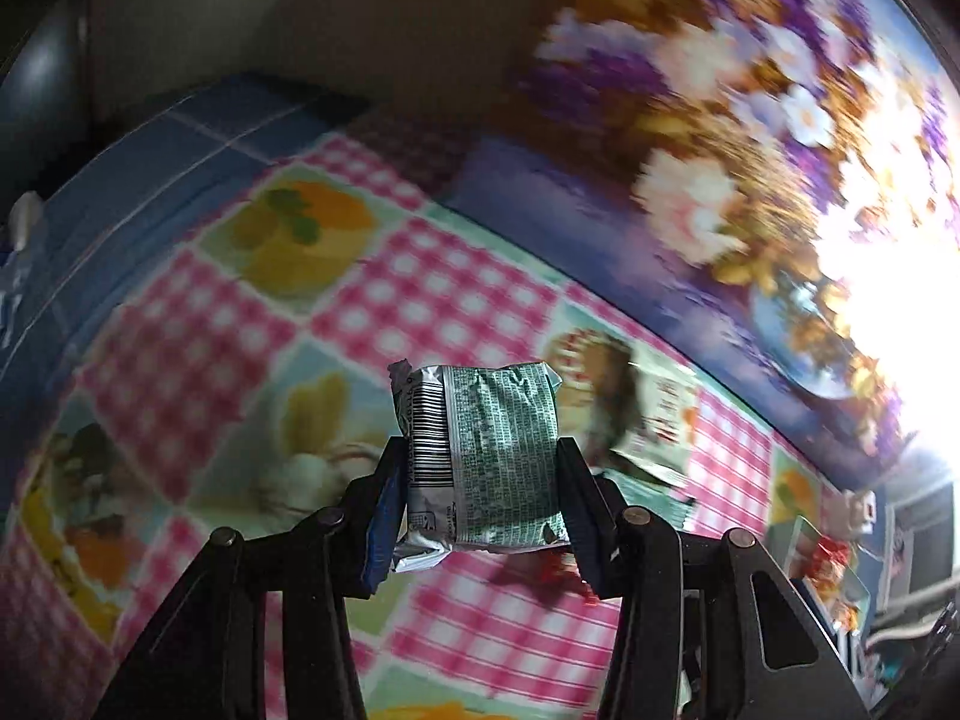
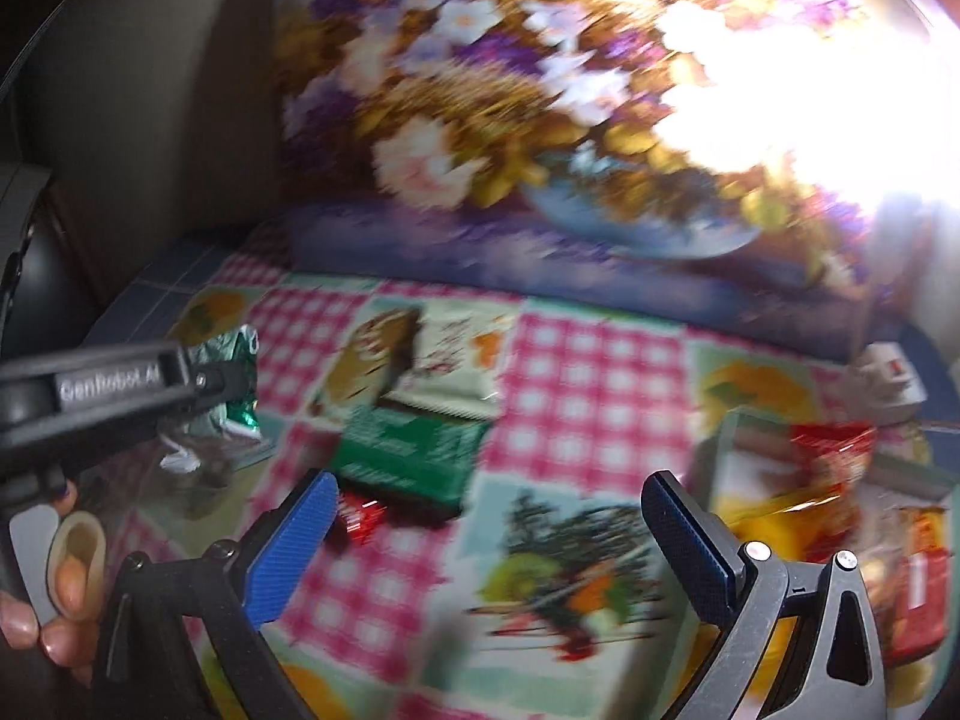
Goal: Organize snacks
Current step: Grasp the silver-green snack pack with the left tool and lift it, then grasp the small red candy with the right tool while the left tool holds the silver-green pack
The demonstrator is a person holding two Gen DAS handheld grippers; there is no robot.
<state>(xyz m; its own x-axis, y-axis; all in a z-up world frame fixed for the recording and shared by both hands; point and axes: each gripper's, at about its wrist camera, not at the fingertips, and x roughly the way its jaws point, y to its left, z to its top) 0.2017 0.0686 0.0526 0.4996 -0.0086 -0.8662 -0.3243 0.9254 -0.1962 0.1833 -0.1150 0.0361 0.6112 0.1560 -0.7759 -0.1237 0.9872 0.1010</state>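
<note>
A crinkled, pillow-shaped green foil snack packet with a barcode is clamped between the blue textured pads of the left gripper, held above a glossy pink-checked tablecloth. The right gripper is seen spread wide with nothing between its pads, over open cloth. Beyond it, one flat dark green packet, one small red wrapper and a clear container of red and yellow snacks at the right are seen, with a flower-printed panel closing the far edge.
</note>
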